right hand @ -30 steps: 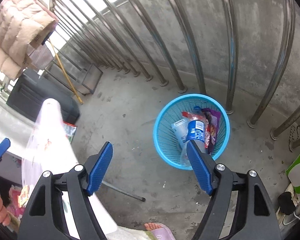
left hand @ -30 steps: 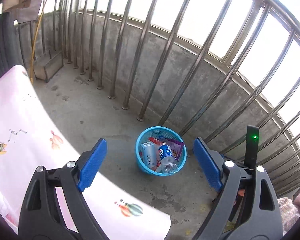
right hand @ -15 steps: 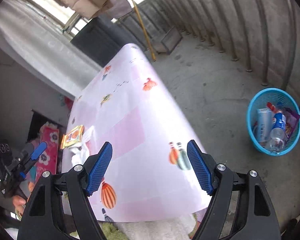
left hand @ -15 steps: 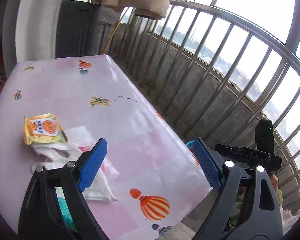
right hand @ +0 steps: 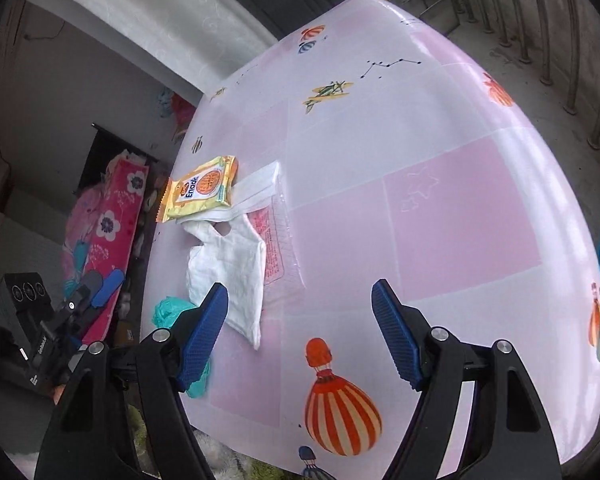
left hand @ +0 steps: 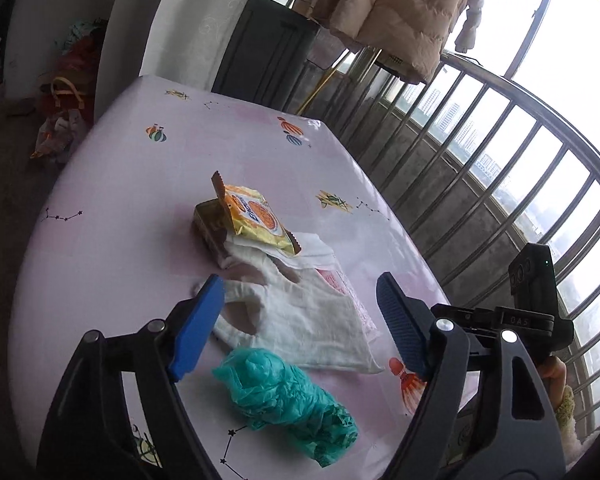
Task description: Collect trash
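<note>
Left wrist, crinkly teal bag (left hand: 286, 400), flat white bag (left hand: 300, 320)

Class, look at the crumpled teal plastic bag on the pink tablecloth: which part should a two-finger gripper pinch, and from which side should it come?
Pinch the raised, bunched middle of the crumpled teal plastic bag, coming down from above with the open left gripper, fingers across its narrow width. It lies long and lumpy on the pink tablecloth, clear of the white plastic bag, so the soft hump should probably gather easily.

L gripper (left hand: 300, 328) fingers apart over white bag (left hand: 300, 320), teal bag (left hand: 288, 396), yellow wrapper (left hand: 256, 220) on table (left hand: 140, 200).
</note>
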Demonstrator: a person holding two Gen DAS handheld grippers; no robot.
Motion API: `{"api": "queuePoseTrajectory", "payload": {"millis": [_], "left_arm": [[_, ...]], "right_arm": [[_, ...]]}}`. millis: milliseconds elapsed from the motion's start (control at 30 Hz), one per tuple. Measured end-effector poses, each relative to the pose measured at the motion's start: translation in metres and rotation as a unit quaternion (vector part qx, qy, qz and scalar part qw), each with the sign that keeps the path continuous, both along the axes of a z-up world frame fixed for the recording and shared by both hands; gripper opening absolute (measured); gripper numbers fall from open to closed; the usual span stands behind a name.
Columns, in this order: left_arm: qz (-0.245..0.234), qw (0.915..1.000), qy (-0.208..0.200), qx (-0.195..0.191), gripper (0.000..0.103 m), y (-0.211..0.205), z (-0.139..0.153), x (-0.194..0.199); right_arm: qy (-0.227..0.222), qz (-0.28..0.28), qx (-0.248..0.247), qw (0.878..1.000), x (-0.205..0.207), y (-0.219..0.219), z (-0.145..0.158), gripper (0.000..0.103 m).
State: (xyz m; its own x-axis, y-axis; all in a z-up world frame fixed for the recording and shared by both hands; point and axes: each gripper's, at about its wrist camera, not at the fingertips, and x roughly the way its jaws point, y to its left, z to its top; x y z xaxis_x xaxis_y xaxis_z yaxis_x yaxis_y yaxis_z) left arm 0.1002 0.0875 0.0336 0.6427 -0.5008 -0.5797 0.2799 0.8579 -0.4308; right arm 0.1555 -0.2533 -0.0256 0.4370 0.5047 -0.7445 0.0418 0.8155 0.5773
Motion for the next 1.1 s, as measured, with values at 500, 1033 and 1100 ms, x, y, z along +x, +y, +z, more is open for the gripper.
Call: {"api": "queuePoseTrajectory", "payload": {"millis": [500, 1033, 1100], "left_arm": [[0.008, 0.9938, 0.092, -0.061, 0.059, 0.011, -0.035, 0.133], [0.004, 0.9946, 0.088, 0.054, 0.013, -0.021, -0.064, 0.143], [-0.004, 0.9947, 0.084, 0.060, 0.011, -0.026, -0.062, 0.140]], "right_arm": [[0.025, 0.033, -0.030, 0.999, 0.035, 0.045, -0.026, 0.060], [0.004, 0.052, -0.092, 0.994, 0.030, 0.037, -0.028, 0.007], [0.005, 0.051, -0.083, 0.995, 0.031, 0.033, -0.030, 0.005]]}}
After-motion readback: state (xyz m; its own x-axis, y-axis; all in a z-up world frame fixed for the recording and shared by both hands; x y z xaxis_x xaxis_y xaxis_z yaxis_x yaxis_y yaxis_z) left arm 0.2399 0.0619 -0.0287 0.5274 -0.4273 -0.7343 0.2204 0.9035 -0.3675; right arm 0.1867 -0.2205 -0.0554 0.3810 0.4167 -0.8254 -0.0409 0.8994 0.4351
